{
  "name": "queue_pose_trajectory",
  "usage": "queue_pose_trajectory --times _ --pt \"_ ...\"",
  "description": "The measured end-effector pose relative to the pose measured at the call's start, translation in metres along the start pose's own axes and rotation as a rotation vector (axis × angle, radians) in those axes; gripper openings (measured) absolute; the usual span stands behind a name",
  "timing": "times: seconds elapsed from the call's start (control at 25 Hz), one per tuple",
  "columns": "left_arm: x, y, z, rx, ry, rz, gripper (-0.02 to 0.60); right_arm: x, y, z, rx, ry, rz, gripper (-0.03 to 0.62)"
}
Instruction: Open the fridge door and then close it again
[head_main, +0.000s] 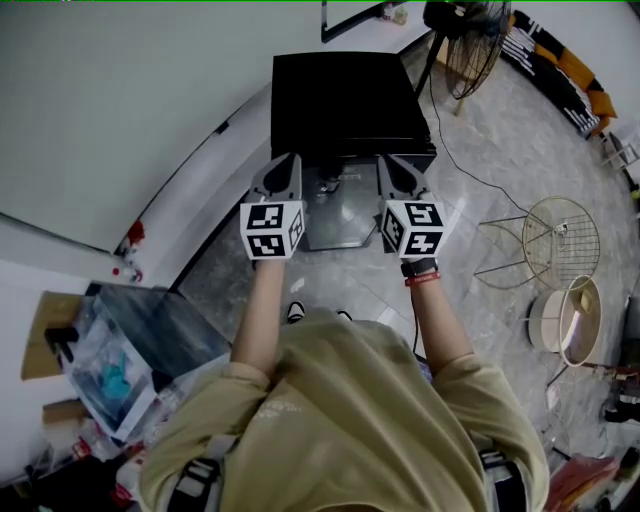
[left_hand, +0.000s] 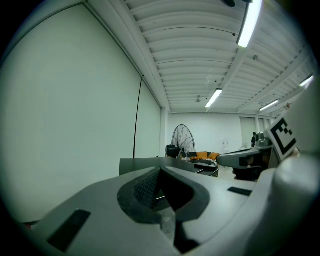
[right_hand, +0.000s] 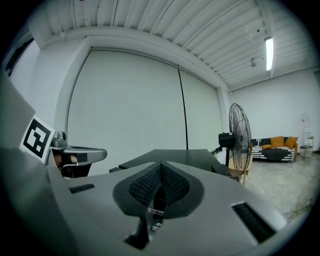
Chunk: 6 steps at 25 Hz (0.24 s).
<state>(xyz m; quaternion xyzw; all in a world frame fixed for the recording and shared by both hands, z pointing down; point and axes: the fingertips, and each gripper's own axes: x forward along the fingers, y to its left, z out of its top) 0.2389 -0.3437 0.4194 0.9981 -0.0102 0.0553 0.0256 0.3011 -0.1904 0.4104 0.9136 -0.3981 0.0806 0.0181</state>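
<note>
Standing before a plain white wall (head_main: 120, 100) on a pale grey marble-look floor (head_main: 500, 150), a person in a tan short-sleeved shirt (head_main: 340, 410) faces the small black box-shaped fridge (head_main: 345, 100), which sits at 12 o'clock in the head view, backed close to the wall. Its flat top is matt black and square-edged. Its front face, seen steeply from above, is a glossy dark-grey panel catching reflections, and the door appears closed against the cabinet. In both gripper views the top of the fridge reads as a thin black slab just beyond the jaws.

A black pedestal fan with a round wire cage (head_main: 470, 40) stands at 1 o'clock from the fridge, its cable trailing across the floor. A gold wire-frame chair (head_main: 560, 235) sits at 3 o'clock, well apart.

Both arms reach forward side by side. The grey left gripper (head_main: 288, 160), at 11 o'clock from the person, and the grey right gripper (head_main: 393, 162), at 1 o'clock, each carry a white cube with black square markers and point at the fridge's front edge from just short of it. In each gripper's own view the ridged black pads are pressed together, clenched on nothing. A red band (head_main: 422, 279) circles the right wrist.
</note>
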Motion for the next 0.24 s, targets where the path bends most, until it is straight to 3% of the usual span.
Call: queue_pose_trajectory --times 0.24 --pt "0.003 0.017 -0.005 -0.006 0.009 0.005 0.020 0.012 0.010 -0.005 -0.020 0.026 0.062 0.021"
